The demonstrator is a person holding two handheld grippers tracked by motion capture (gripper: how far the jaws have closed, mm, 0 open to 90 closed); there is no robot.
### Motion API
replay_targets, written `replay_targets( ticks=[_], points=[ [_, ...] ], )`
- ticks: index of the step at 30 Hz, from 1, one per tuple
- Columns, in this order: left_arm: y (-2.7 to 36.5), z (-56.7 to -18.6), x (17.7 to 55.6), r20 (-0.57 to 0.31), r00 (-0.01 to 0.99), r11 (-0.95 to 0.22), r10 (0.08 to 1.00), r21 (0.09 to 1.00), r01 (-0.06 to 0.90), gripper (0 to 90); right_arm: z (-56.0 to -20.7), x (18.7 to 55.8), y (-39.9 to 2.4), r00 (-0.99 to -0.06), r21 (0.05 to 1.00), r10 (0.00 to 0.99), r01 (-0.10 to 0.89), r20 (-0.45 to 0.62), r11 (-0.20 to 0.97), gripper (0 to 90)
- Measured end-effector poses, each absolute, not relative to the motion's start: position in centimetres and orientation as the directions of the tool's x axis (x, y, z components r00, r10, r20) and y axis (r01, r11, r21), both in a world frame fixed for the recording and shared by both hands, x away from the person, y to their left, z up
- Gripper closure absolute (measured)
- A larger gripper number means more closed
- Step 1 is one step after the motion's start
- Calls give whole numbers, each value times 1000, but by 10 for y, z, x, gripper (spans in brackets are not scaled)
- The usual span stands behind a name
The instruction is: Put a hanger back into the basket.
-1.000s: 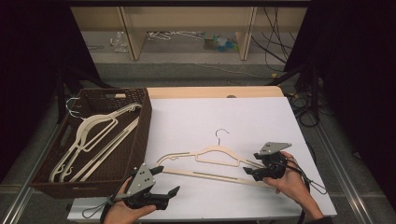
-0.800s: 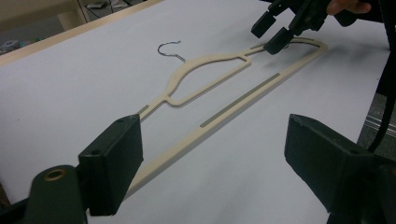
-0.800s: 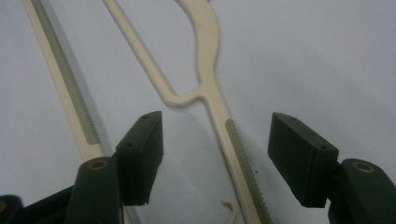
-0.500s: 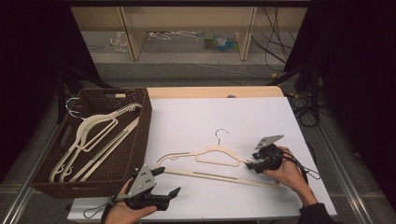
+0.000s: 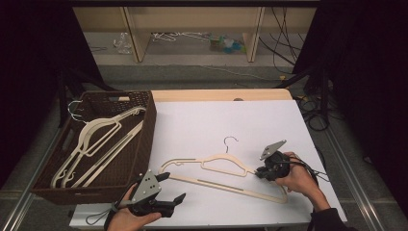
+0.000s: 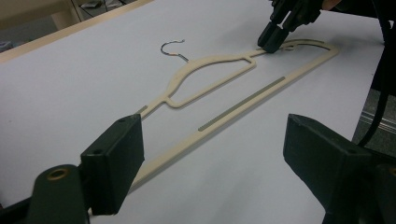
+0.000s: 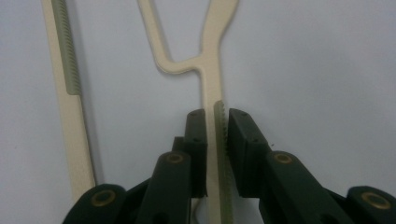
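On white table [image 5: 211, 120], right hand-held gripper [image 7: 215, 140] apparently clamping hanger [image 7: 212, 60]

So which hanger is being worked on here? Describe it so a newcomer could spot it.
On the white table, right of the brown basket, one cream hanger lies flat. Unlike the hangers in the basket, the right gripper has just closed on its shoulder.

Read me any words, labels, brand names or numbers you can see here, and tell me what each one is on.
None: no readable text anywhere.
The cream hanger, the hangers in the brown basket, the white table and both grippers bear no lettering.
The clutter on the far floor is too blurred to read.
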State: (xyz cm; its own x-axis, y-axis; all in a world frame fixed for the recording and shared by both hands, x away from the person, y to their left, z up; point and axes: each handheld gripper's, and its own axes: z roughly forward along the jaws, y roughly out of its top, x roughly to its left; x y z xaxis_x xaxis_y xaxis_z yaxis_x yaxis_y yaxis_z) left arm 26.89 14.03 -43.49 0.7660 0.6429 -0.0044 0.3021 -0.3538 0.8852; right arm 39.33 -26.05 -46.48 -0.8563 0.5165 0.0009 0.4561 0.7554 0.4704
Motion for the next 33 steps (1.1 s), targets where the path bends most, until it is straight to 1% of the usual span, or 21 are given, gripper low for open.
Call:
replay_targets(
  ticks=[5,8,12,14,17,20,24,25,33],
  points=[
    [139,-436,269,-4,771,-359,637,883,301,204,-466,394,-259,-859,471,512,457,14,754,728],
    [138,-437,269,-7,776,-361,631,882,302,204,-466,394,-258,-862,469,507,450,6,760,724],
    [137,-437,269,-2,776,-372,631,877,304,205,-466,393,-257,-864,462,504,447,-1,766,747],
    [136,-438,269,-4,781,-372,625,878,302,205,-465,393,-255,-872,456,490,433,-10,778,794],
    [134,-438,272,-8,781,-369,624,878,304,206,-463,392,-252,-876,443,482,420,-30,792,795],
    [130,-439,276,-1,780,-380,626,873,306,207,-462,392,-253,-877,439,479,422,-23,794,796],
    [123,-440,290,-14,772,-365,636,876,316,213,-459,390,-254,-879,439,476,418,-26,796,796],
    [120,-441,293,-32,762,-357,647,870,339,215,-457,389,-254,-880,437,474,416,-28,798,796],
    [81,-449,338,-22,772,-414,636,834,365,230,-442,379,-256,-886,444,460,389,-62,807,796]
  ],
)
